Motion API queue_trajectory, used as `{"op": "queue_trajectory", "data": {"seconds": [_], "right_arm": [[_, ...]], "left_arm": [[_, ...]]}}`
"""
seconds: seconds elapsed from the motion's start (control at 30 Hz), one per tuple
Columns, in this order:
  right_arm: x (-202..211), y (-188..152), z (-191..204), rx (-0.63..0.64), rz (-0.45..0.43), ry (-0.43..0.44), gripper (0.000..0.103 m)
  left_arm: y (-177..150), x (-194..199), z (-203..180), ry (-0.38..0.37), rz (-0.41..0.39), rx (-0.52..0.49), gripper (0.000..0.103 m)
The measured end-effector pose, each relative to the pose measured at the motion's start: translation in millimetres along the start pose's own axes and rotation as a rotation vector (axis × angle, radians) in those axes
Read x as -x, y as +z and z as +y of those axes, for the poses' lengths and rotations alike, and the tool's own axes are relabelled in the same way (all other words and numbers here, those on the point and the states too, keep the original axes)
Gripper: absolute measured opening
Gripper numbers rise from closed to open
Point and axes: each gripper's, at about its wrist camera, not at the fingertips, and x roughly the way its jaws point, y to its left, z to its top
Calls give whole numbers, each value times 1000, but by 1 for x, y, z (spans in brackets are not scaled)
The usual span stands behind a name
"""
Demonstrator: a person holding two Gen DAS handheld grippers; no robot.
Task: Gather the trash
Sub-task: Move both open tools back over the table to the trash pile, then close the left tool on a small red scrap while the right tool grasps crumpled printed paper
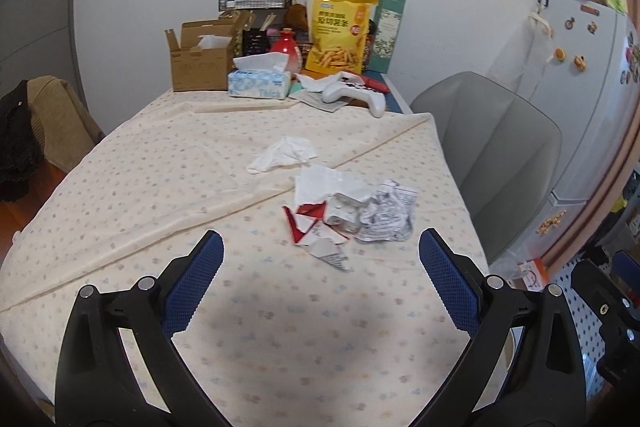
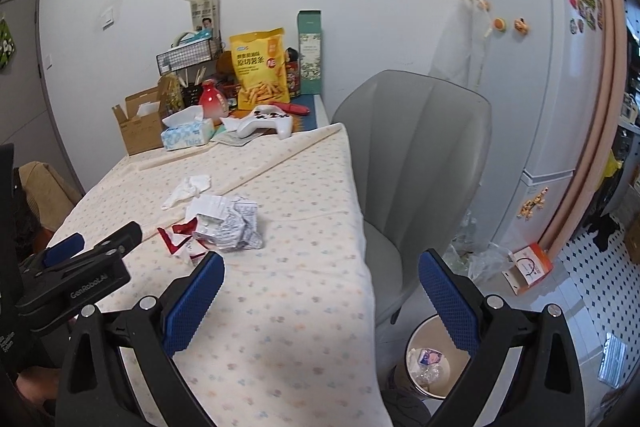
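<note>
On the patterned tablecloth sits the trash pile, tissue just behind; left gripper hovers short, jaws wide and empty; right gripper likewise, above the bin; best to straddle the crumpled paper squarely, pinching it clear of the cloth.

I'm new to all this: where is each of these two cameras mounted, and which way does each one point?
Left wrist view: sits on the left hand-held gripper, looking forward along its open blue fingers over the table at the paper trash.
Right wrist view: sits on the right hand-held gripper, open, aimed over the table's right edge toward the grey chair and the trash bin on the floor; the left gripper shows at its left edge.
Both share the trash, tissue box, white game controller and fridge.
</note>
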Motion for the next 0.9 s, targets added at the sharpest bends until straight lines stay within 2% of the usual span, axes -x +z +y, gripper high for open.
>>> {"op": "queue_trajectory", "data": {"seconds": [0.27,0.53,0.73,0.9], "right_arm": [[-20,5,24,30,23,22,95],[-50,5,28,34,71,35,95],[-71,9,29,38,100,41,93],[-86,11,34,45,117,52,91]], "left_arm": [[3,-21,37,43,26,26,97],[-1,-54,42,52,80,40,96],[1,-86,39,39,128,61,76],[2,-108,38,38,160,76,66]]}}
